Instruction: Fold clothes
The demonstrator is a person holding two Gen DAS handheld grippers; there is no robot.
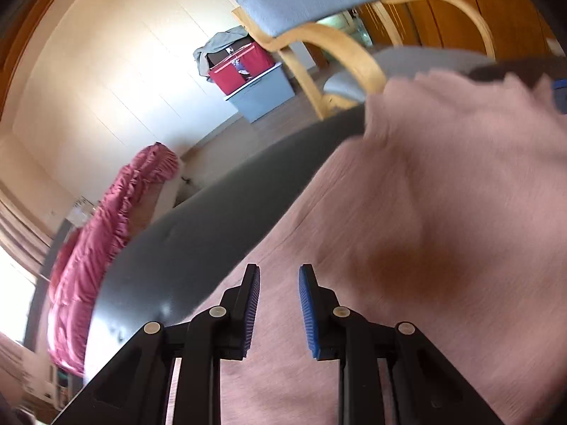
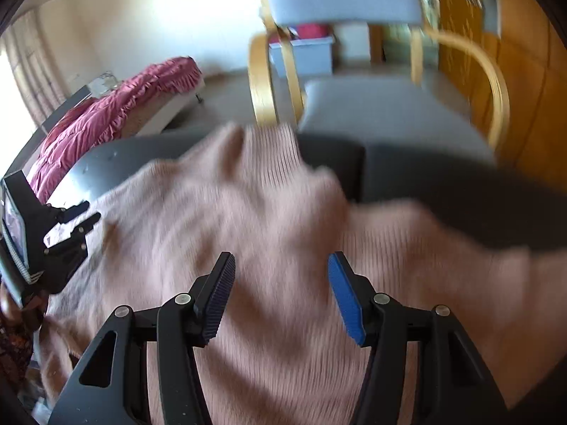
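Bench (image 2: 117,163), dark and round-edged, carries the whole job: a pink ribbed knit garment (image 2: 248,212) lies spread over most of it, rumpled into soft ridges near the middle and running out toward the far edge on the right. Beyond stands a wooden armchair (image 2: 358,3) with grey cushions, well apart from the cloth, and a bed with a red quilt (image 2: 117,106) sits off to the left.

The right gripper (image 2: 281,295) hovers over the garment with its blue pads spread and only open air between them, so nothing is pinched. The left gripper (image 1: 278,310) is set narrower, its pads apart with a clear gap, and it also appears to hold no cloth (motion blur makes the fabric right under the tips hard to read). It shows too at the left edge of the right wrist view, near the garment's left side.

The risk from here is a poor grab. If a gripper closes on one of the ridges instead of an edge, it may pinch two layers and fold the garment crooked. A pull toward the far edge could also drag the knit off the bench.
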